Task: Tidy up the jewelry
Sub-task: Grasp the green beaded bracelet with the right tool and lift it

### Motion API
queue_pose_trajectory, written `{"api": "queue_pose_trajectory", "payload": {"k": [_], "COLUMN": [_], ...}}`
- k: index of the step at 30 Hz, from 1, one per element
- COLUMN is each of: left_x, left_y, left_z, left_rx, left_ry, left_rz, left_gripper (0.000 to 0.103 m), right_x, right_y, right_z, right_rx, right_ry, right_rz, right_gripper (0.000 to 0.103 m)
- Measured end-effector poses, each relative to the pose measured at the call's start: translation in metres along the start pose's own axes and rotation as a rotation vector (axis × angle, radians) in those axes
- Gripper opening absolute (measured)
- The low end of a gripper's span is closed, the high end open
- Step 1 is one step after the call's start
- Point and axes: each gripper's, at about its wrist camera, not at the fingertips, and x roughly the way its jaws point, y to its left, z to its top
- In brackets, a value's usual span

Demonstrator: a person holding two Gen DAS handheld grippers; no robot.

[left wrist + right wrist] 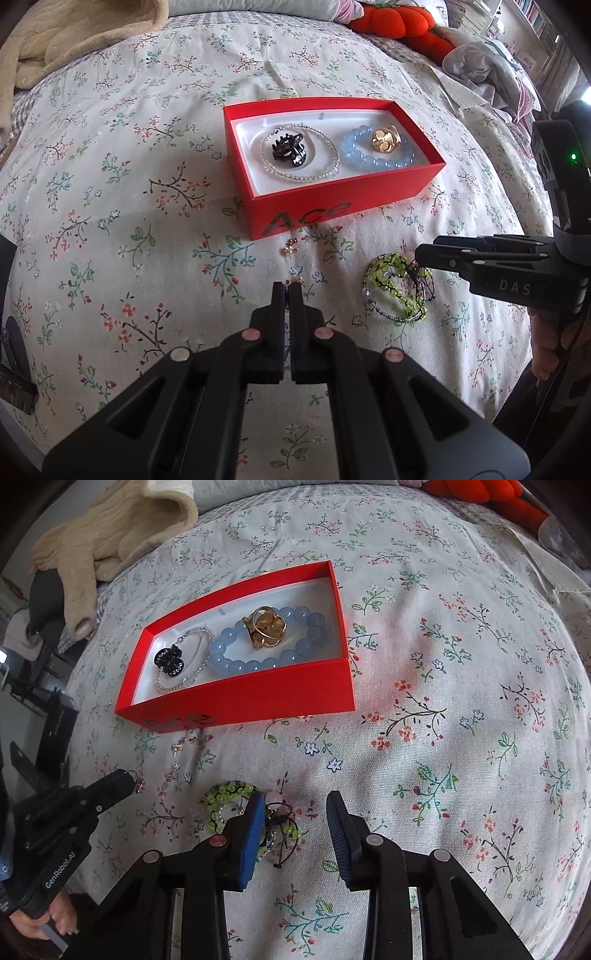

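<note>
A red box (347, 188) on the flowered bedspread holds a clear bead bracelet (325, 147), a black hair claw (290, 149), a blue bead bracelet (373, 162) and a gold piece (386, 139). My left gripper (288, 286) is shut, with a small gold earring (296, 280) pinched at its tips just above the bed. Another small earring (291, 246) lies in front of the box. A heap of green bead bracelets (221, 794) lies nearer. My right gripper (295, 797) stands over it, jaws apart, its left finger (255, 827) on the heap and a dark cord between the pads.
A beige blanket (55, 37) lies bunched at the far left. An orange plush (402, 22) and grey cloth (480, 62) sit at the far right. A person's hand (546, 354) holds the right gripper. Dark gear (55, 723) stands beyond the bed's left edge.
</note>
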Motion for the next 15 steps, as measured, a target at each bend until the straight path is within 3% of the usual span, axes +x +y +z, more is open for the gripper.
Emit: {"api": "queue_pose_trajectory", "payload": {"k": [5, 9, 15], "left_x": [0.001, 0.001, -0.001], "left_y": [0.000, 0.000, 0.002], "left_z": [0.000, -0.001, 0.001], "left_rx": [0.000, 0.000, -0.006], "left_ry": [0.005, 0.008, 0.003], "left_rz": [-0.001, 0.001, 0.000], "left_gripper": [0.002, 0.002, 0.003], "right_x": [0.008, 0.014, 0.003], "right_y": [0.003, 0.005, 0.009], "right_z": [0.002, 0.002, 0.001], "right_rx": [-0.008, -0.019, -0.044], "right_ry": [0.015, 0.034, 0.006], "right_rz": [0.003, 0.015, 0.026], "right_gripper": [0.028, 0.012, 0.012]}}
